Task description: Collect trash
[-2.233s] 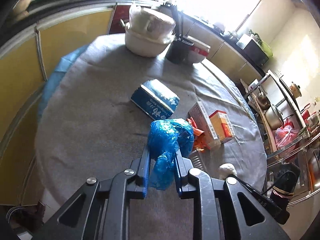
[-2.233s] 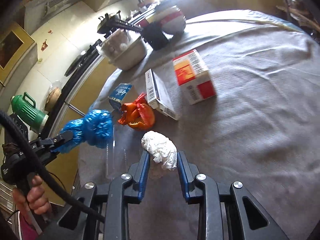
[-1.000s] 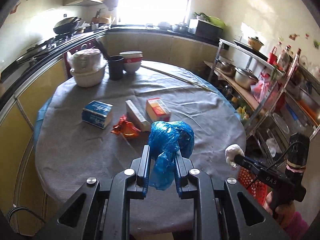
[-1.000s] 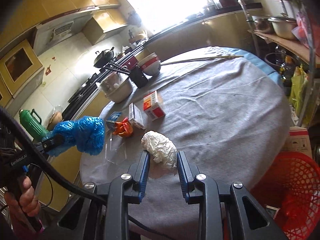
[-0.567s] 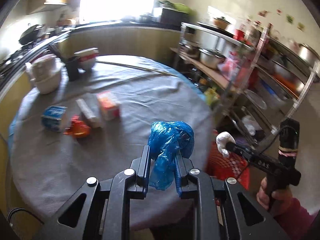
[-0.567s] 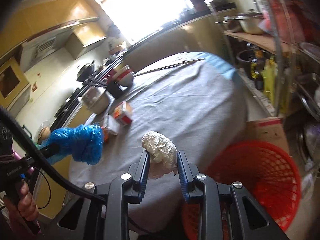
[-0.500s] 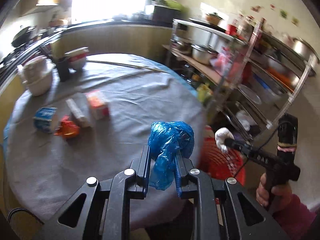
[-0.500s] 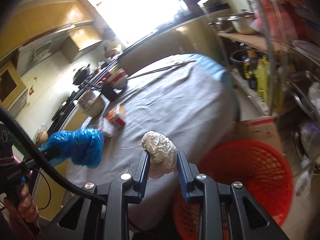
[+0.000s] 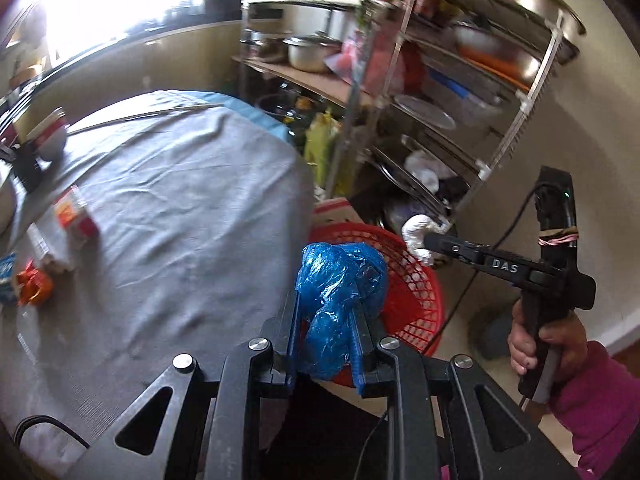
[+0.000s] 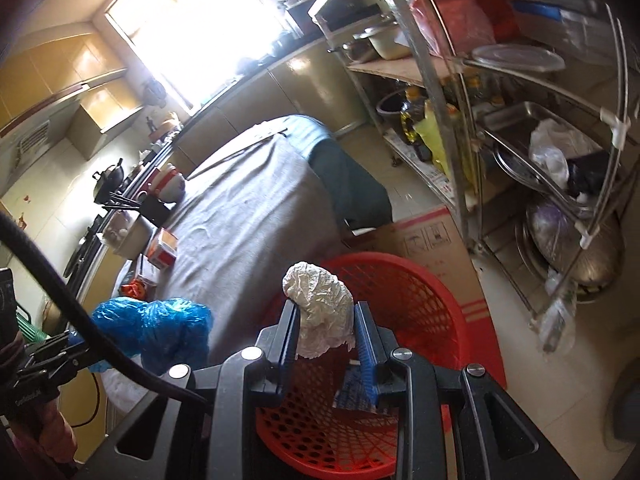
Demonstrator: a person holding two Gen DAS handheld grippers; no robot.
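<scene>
blue bag (image 9: 340, 280), red basket (image 10: 420, 300)

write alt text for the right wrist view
The right gripper, shut on a white wad, hangs over a red basket on the floor beside a grey table. At left, the left gripper holds a blue bag.

Grey-clothed table (image 9: 180, 208) — boxes (image 9: 76, 220), orange wrapper (image 9: 34, 286), bowl (image 9: 50, 138).
</scene>
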